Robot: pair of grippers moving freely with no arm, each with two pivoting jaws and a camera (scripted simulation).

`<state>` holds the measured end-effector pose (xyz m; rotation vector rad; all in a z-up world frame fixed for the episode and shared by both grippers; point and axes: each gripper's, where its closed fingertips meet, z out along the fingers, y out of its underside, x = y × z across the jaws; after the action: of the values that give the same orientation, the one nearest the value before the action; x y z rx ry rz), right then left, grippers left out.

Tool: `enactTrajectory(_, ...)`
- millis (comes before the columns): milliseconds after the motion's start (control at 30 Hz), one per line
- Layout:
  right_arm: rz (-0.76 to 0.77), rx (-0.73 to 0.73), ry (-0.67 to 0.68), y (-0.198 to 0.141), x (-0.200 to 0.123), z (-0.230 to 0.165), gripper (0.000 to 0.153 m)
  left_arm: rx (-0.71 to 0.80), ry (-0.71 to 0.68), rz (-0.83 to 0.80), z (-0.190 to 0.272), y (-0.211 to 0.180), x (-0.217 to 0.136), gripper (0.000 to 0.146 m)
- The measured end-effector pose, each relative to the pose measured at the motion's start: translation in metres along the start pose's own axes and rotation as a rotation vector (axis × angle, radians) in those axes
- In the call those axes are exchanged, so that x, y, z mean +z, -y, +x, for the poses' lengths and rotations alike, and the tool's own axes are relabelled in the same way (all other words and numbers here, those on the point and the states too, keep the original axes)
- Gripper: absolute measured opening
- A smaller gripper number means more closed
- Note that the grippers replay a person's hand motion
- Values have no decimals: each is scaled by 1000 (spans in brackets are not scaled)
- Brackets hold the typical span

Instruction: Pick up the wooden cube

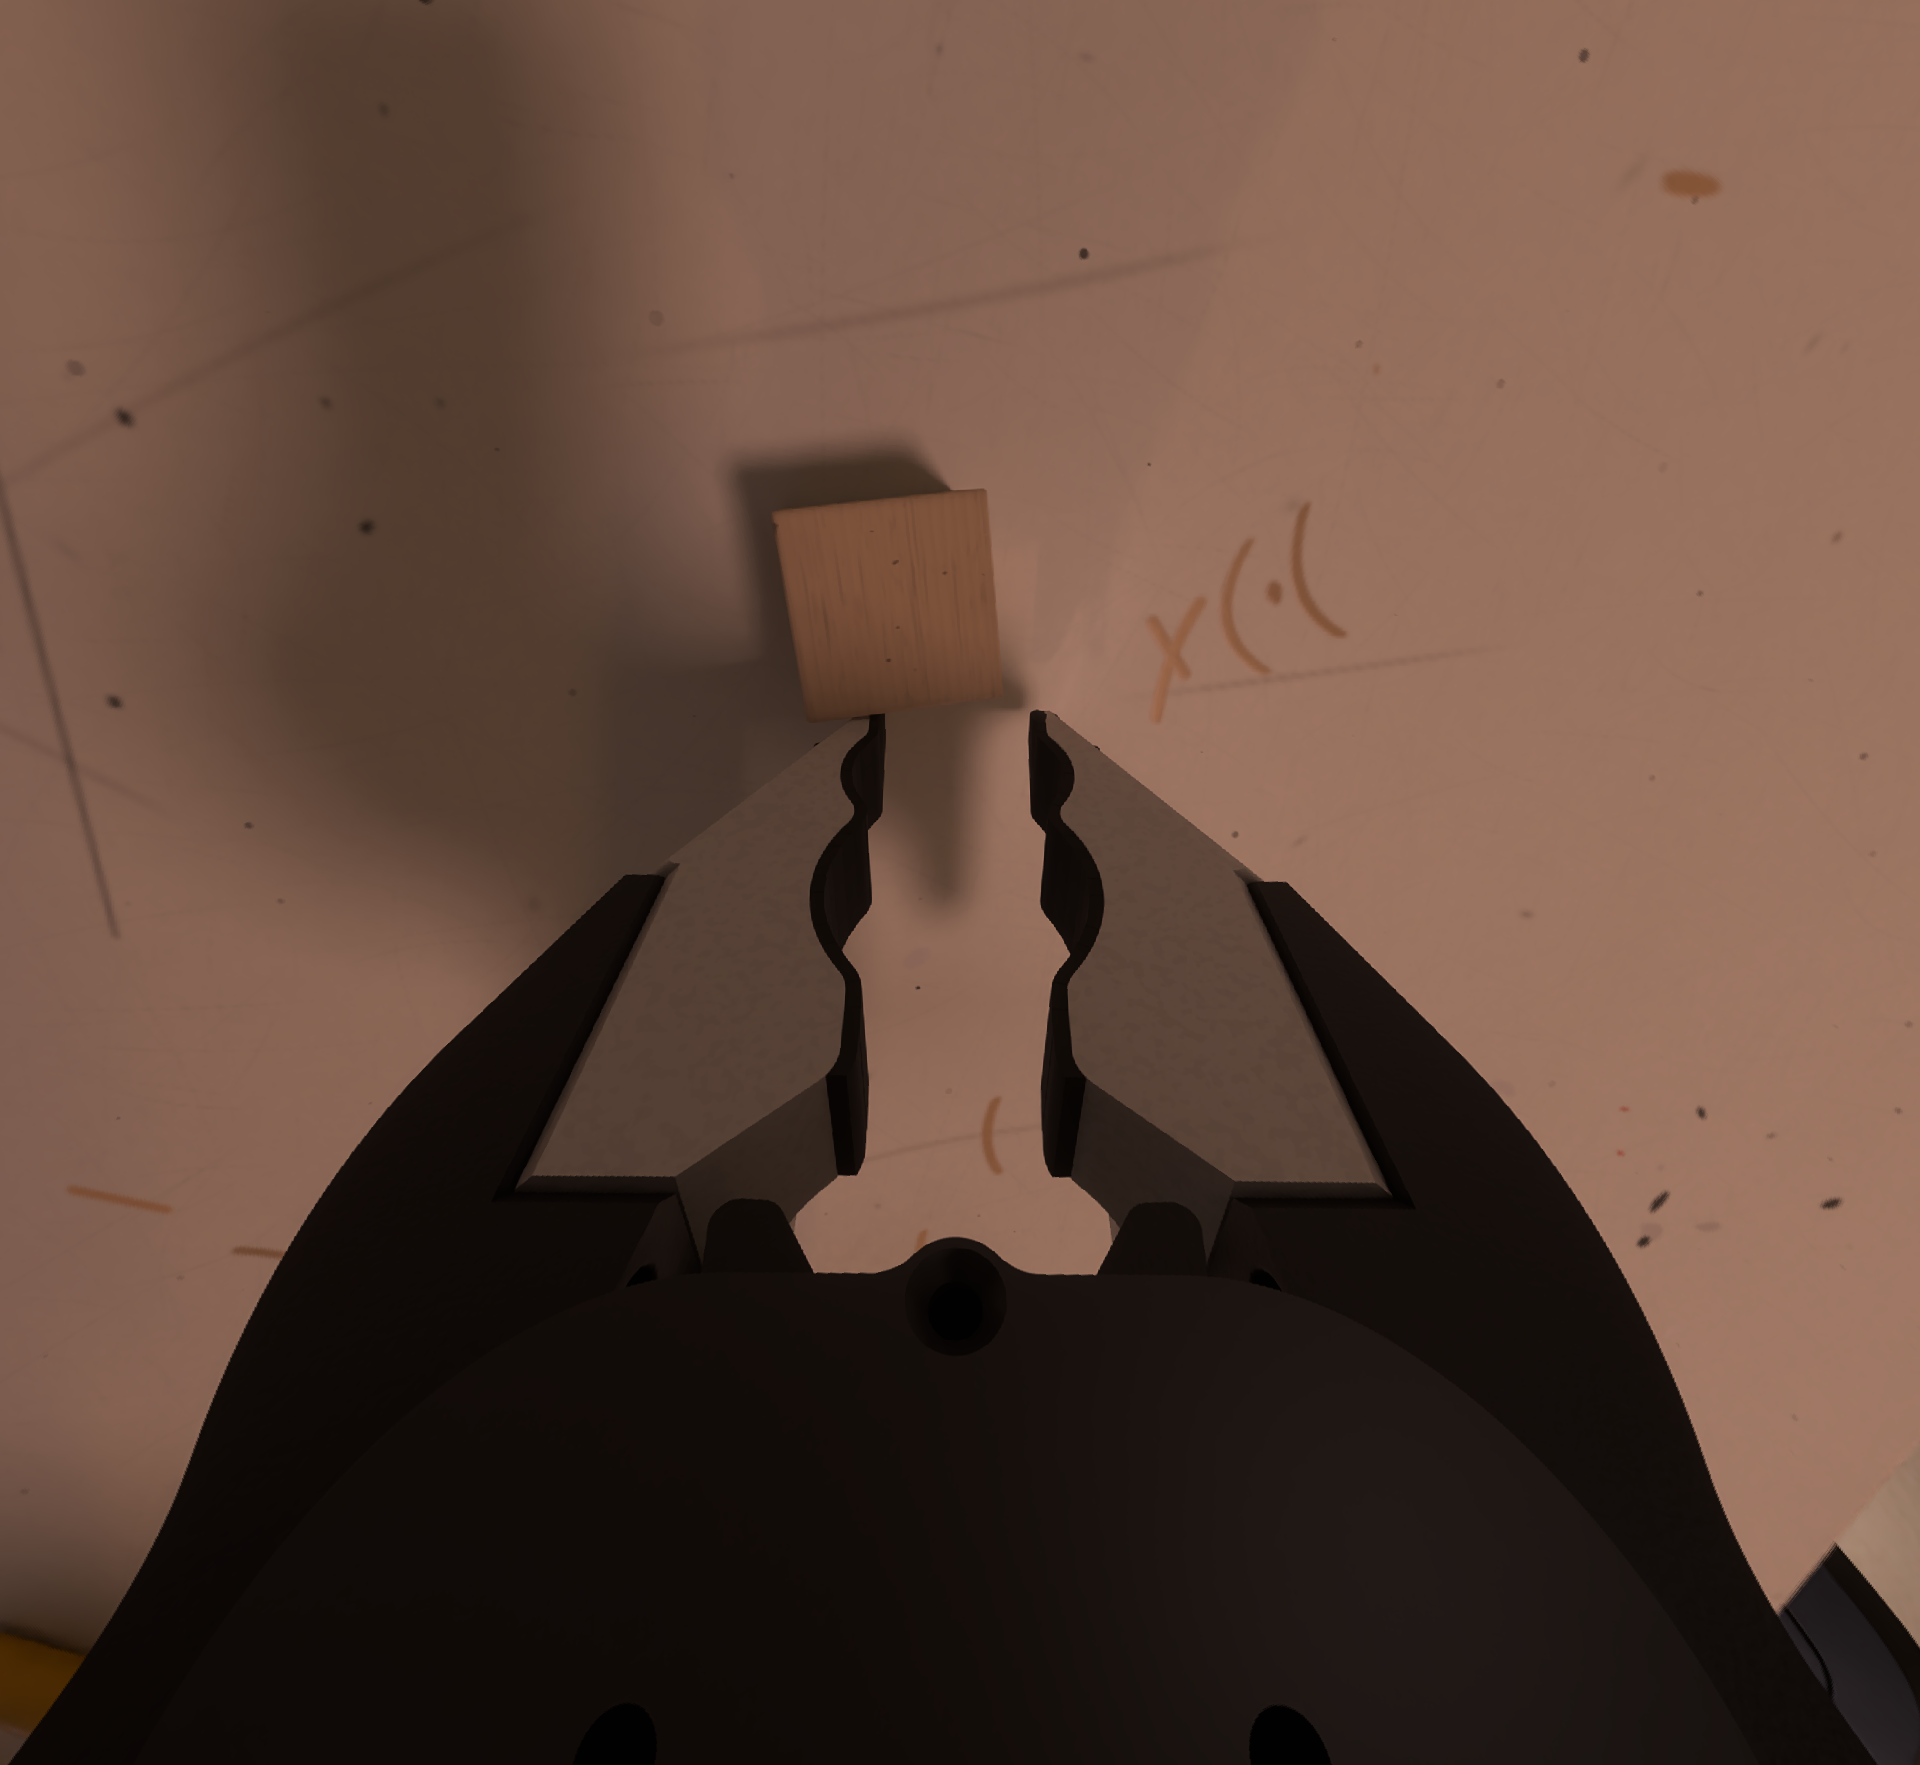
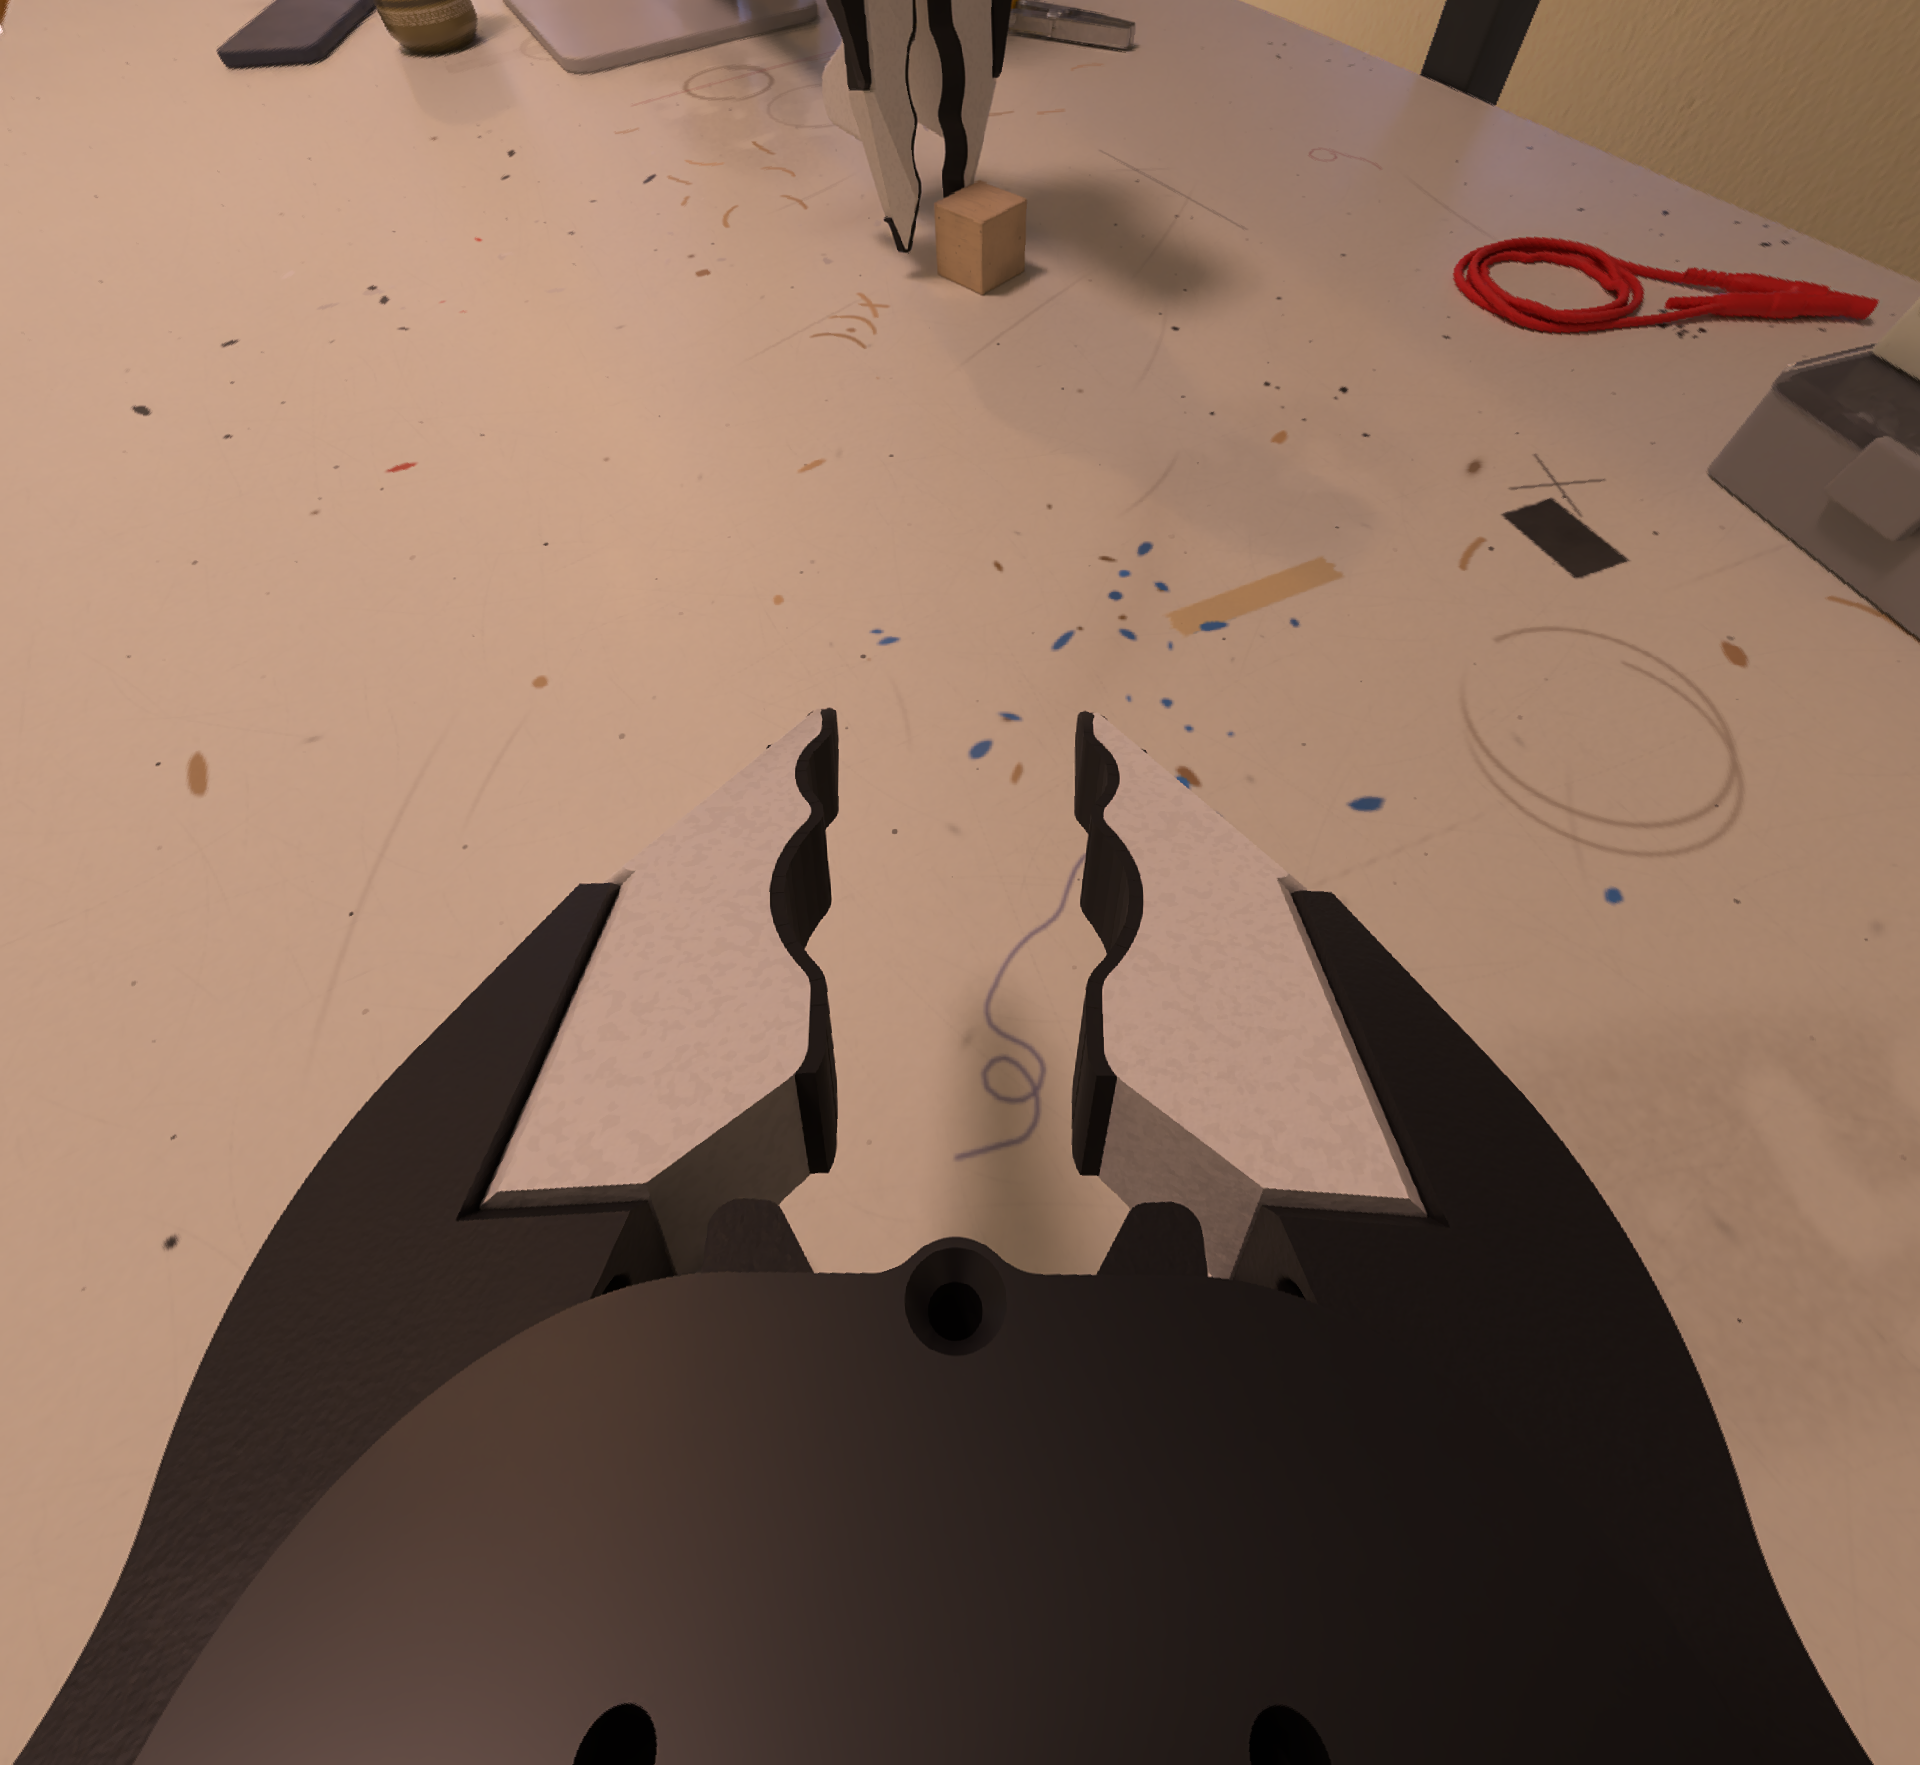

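Cube (image 1: 888, 601): pale wood, fine grain, sharp edges; flat on table (image 1: 1455, 365). Left gripper (image 1: 956, 728) just beside, parted narrowly, empty. Right gripper (image 2: 956, 728) parted, empty.

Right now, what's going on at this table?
The left gripper points down beside the wooden cube, jaws open and tips near the table; the cube sits on the table just outside them, not yet gripped. The right gripper hangs open well short of it, holding nothing. A red cord lies off to the side.
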<state>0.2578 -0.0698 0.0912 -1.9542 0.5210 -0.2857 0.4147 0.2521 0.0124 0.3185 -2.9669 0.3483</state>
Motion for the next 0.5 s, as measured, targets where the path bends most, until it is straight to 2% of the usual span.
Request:
enactTrajectory(133, -1, -3, -6, 0, -1, 1, 45, 3, 73, 10, -11, 1, -5, 23)
enactTrajectory(200, 1, -4, -11, 1, -1, 2, 45, 25, 133, 50, -18, 5, -15, 2)
enactTrajectory(233, 5, -5, -14, 1, -2, 2, 45, 28, 164, 72, -22, 7, -22, 0)
enactTrajectory(333, 12, -3, -17, 3, -3, 3, 45, 43, 232, 89, -27, 8, -39, 1)
enactTrajectory(500, 11, -10, -17, 4, -2, 1, 45, 43, 262, 96, -26, 7, -46, 1)
